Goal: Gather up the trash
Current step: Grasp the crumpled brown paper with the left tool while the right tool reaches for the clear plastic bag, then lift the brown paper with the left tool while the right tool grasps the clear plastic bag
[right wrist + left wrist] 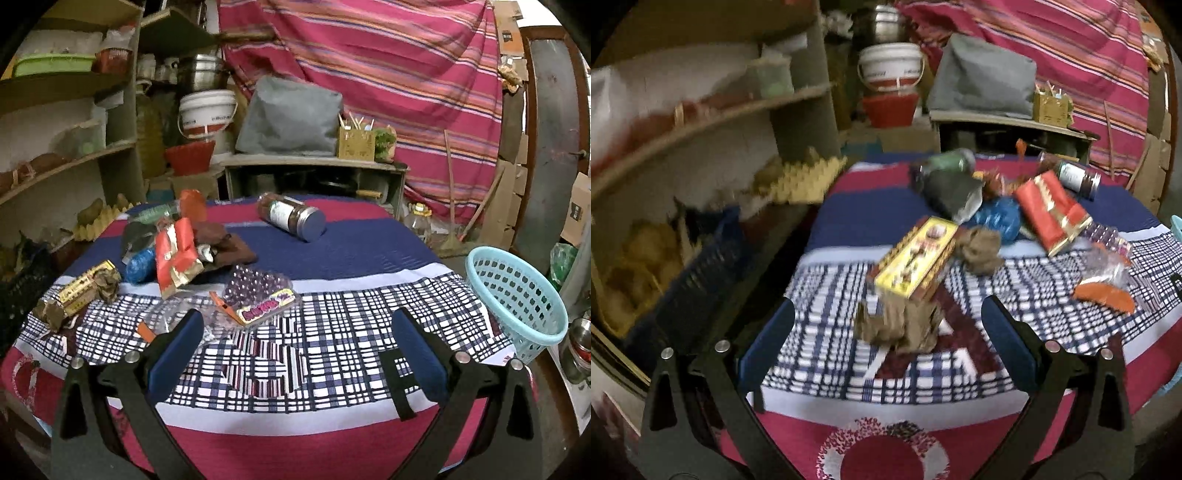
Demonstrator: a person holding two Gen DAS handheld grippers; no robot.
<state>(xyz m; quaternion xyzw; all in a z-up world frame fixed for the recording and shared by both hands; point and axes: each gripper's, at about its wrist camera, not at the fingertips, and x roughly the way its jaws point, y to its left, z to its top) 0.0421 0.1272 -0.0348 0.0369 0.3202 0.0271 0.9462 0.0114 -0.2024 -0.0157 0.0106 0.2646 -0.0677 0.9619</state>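
Note:
Trash lies scattered on a cloth-covered table [332,243]. A yellow printed box [914,258] rests on crumpled brown paper [897,325], straight ahead of my left gripper [886,332], which is open with nothing between its fingers. Behind the box lie another brown paper wad [979,249], a blue bag [997,218], a red and gold wrapper [1051,212] and a dark jar [1075,175] on its side. My right gripper [295,339] is open and holds nothing, just short of a clear purple-labelled wrapper [258,295]. In the right wrist view the jar [291,218] lies further back.
A light blue plastic basket [517,299] stands off the table's right edge. Wooden shelves [66,155] with clutter and a dark blue crate [698,273] flank the left side. Behind the table are a low cabinet [314,173], stacked buckets [207,114] and a striped hanging cloth [388,66].

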